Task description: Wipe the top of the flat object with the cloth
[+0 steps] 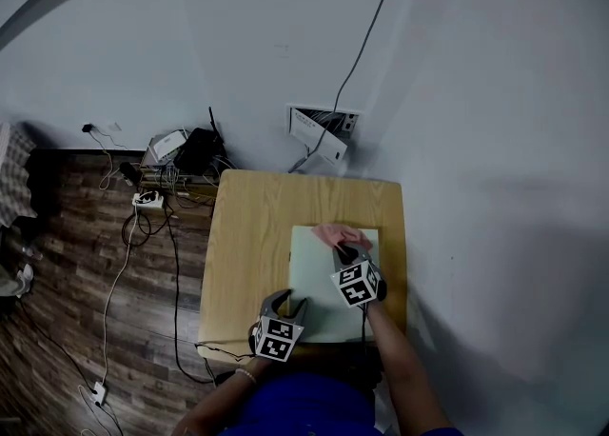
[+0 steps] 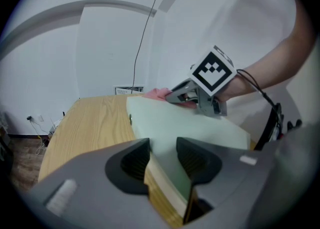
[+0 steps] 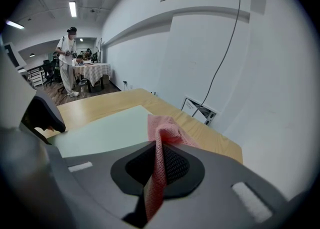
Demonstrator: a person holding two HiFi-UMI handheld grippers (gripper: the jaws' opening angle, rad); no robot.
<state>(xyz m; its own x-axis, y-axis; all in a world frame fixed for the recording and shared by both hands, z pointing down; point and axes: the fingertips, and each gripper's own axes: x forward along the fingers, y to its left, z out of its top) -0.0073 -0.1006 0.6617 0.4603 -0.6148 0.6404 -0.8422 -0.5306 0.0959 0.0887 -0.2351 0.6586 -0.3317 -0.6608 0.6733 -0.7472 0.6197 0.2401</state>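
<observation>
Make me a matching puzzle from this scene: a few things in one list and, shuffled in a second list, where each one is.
Things:
1. pink cloth
2. pale green board
3. wooden table
4. white power strip

Places:
A. on the dark wood floor, near the wall
B. pinched in the fingers of the right gripper, at the board's far edge
C. lying flat, its near corner clamped in the fingers of the left gripper
D. underneath the board, carrying it

Pairs: 1-B, 2-C, 3-D, 4-A
</observation>
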